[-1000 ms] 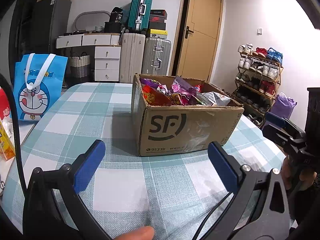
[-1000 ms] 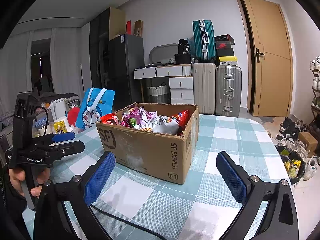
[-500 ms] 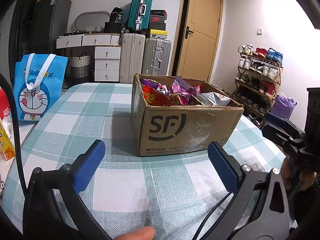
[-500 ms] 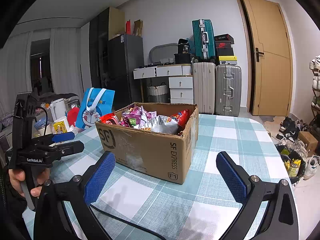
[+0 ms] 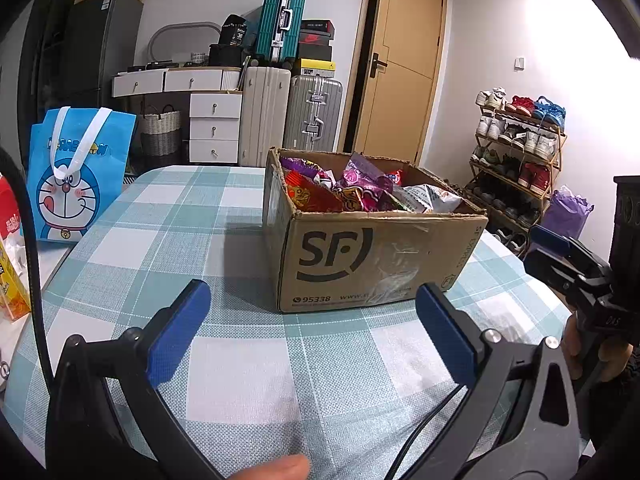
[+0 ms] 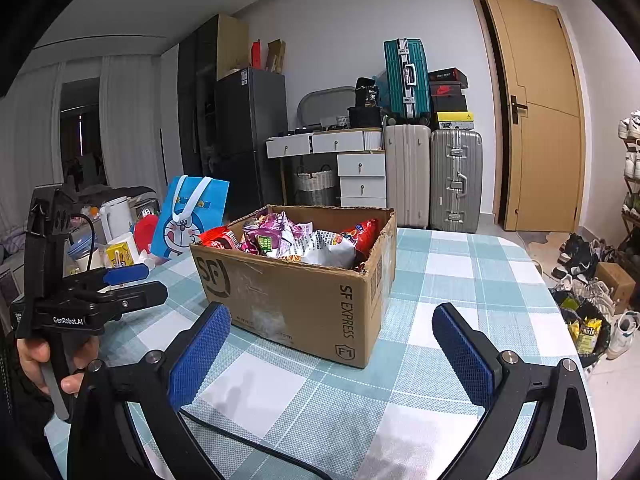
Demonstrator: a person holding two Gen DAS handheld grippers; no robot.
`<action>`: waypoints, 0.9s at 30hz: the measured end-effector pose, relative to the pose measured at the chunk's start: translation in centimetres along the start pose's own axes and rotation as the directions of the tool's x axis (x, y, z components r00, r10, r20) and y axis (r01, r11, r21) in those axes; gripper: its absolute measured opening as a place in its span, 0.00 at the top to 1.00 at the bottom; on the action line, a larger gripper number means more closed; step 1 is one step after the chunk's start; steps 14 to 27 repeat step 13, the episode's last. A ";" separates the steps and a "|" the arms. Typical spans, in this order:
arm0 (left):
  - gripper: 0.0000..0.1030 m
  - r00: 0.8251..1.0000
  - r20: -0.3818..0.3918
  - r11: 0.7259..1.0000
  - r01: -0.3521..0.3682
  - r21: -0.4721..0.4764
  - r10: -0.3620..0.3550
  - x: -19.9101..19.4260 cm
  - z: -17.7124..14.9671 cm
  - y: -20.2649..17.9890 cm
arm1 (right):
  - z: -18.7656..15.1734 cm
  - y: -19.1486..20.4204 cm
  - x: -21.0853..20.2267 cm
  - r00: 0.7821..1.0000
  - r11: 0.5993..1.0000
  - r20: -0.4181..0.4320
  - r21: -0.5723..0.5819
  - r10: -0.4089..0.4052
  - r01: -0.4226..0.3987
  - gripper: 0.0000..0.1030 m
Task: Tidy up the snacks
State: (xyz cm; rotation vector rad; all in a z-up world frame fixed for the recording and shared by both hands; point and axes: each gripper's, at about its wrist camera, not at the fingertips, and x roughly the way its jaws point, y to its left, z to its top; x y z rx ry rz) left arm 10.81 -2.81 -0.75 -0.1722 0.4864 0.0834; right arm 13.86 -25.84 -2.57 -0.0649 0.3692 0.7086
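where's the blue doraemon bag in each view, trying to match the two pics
Left wrist view: the blue Doraemon bag stands at the far left, on the table's left edge, well left of the cardboard box.
Right wrist view: the bag is left of centre, behind and left of the box.
Shared landmark: the teal suitcase standing on the pale suitcases by the back wall.

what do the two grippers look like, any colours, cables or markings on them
Both are black plastic frames with silver screws and two fingers faced in textured blue pads: left gripper, right gripper. A thin black cable trails under the right one. Seen from the right wrist, the left gripper's body reads GenRobot.AI in white. Dark sleeves show at the frame edges.
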 end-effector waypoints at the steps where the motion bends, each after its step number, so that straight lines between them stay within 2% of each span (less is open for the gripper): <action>1: 0.01 1.000 0.001 1.000 0.000 0.000 0.000 0.0 0.0 0.0 | 0.0 0.0 0.0 1.000 1.000 -0.001 0.000 0.000 0.000 0.00; 27: 0.01 1.000 0.005 1.000 0.001 -0.002 -0.001 -0.3 0.0 0.0 | -0.1 -0.1 -0.1 1.000 1.000 -0.002 0.001 -0.001 0.001 0.00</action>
